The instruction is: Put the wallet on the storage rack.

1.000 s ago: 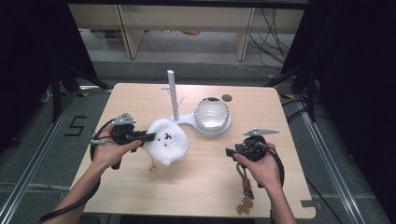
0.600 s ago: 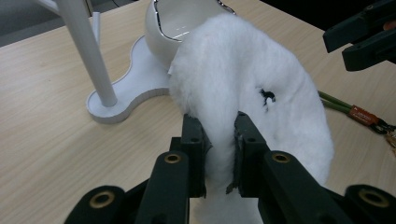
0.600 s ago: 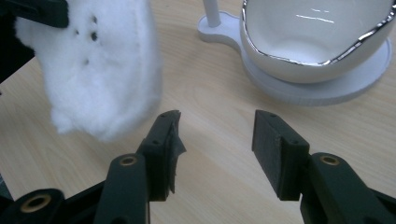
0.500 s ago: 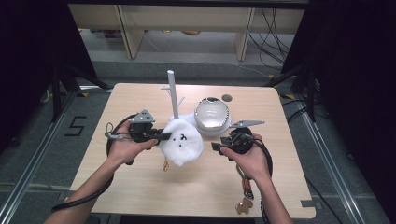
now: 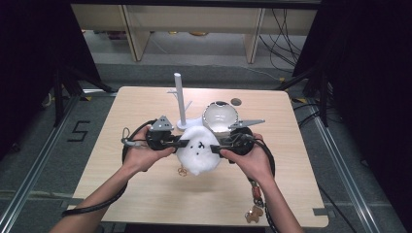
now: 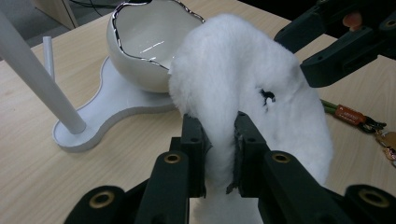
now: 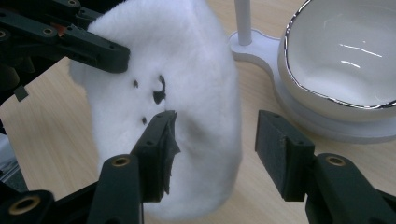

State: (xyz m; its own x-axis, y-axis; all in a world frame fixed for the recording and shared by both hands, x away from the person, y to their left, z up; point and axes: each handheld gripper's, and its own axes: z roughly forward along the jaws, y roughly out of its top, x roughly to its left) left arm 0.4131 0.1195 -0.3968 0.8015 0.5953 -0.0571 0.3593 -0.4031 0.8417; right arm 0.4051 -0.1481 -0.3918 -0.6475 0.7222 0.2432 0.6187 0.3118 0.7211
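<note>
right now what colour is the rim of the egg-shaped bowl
Silver, on a white bowl; clearest in the left gripper view.

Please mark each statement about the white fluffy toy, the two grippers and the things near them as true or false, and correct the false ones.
1. The left gripper is shut on the white fluffy toy. True.
2. The right gripper pinches the toy too. False: its jaws have just been opening and stand apart, with the toy's edge between them, unpressed.
3. The egg-shaped bowl sits on a white stand that also carries a white post. True.
4. The toy lies inside the bowl. False: it is in front of the bowl, held over the table.
5. The bowl holds nothing. True in the gripper views.
</note>
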